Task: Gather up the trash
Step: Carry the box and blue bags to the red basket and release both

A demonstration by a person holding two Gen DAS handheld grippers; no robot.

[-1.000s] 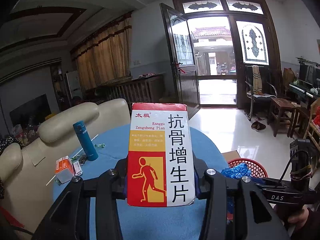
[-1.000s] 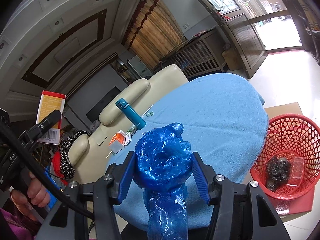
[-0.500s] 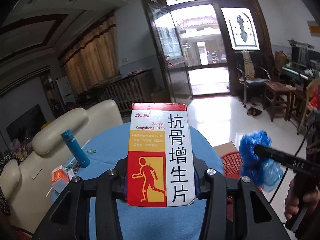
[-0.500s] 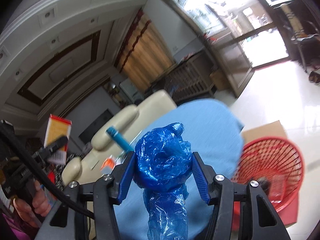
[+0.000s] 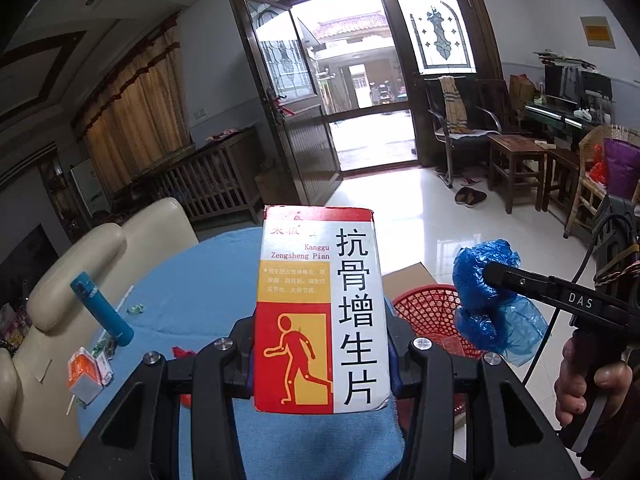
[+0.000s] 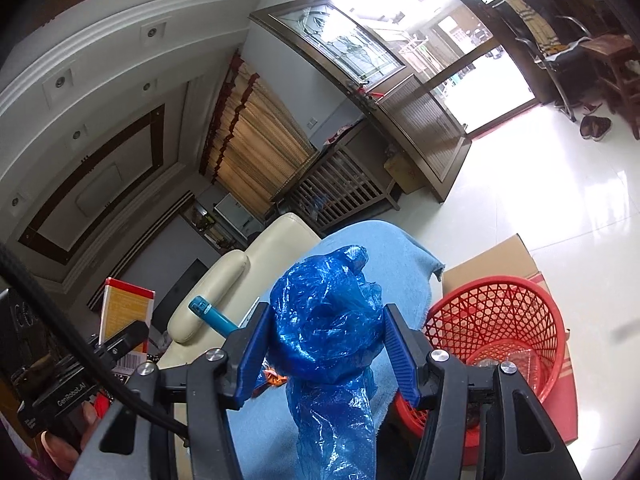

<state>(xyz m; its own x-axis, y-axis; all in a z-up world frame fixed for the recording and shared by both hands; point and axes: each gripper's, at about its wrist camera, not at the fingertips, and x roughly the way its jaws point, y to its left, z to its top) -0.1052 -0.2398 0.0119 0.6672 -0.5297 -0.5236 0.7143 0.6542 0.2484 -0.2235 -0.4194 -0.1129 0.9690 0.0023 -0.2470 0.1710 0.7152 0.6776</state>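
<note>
the left claw (image 5: 322, 354) is clamped on an upright medicine box (image 5: 320, 308), red, yellow and white with a walking figure and large chinese characters on its front; the box stands between the two black fingers and rises well above them. the right claw (image 6: 326, 354) is clamped on a crumpled blue plastic bag (image 6: 328, 320), its blue pads (image 6: 252, 354) pressing the wad from both sides while a loose tail of the bag hangs down between the fingers.

in the left wrist view the right claw (image 5: 486, 274) comes in from the right, held by a hand (image 5: 588, 384), with the blue bag above the far right rim of a red mesh basket (image 5: 424, 304). in the right wrist view the basket (image 6: 496, 320) sits to the right of the bag, on a cardboard sheet (image 6: 492, 260) on the glossy floor, with some clear wrapping inside it.

the round worktop (image 5: 200, 280), covered in a blue cloth, lies under and beyond the box. on its left side stand a teal bottle (image 5: 102, 310), tilted, and near it a small orange and white carton (image 5: 84, 372) with scraps of wrapper around. a cream sofa (image 5: 76, 264) lies left of the worktop.
</note>
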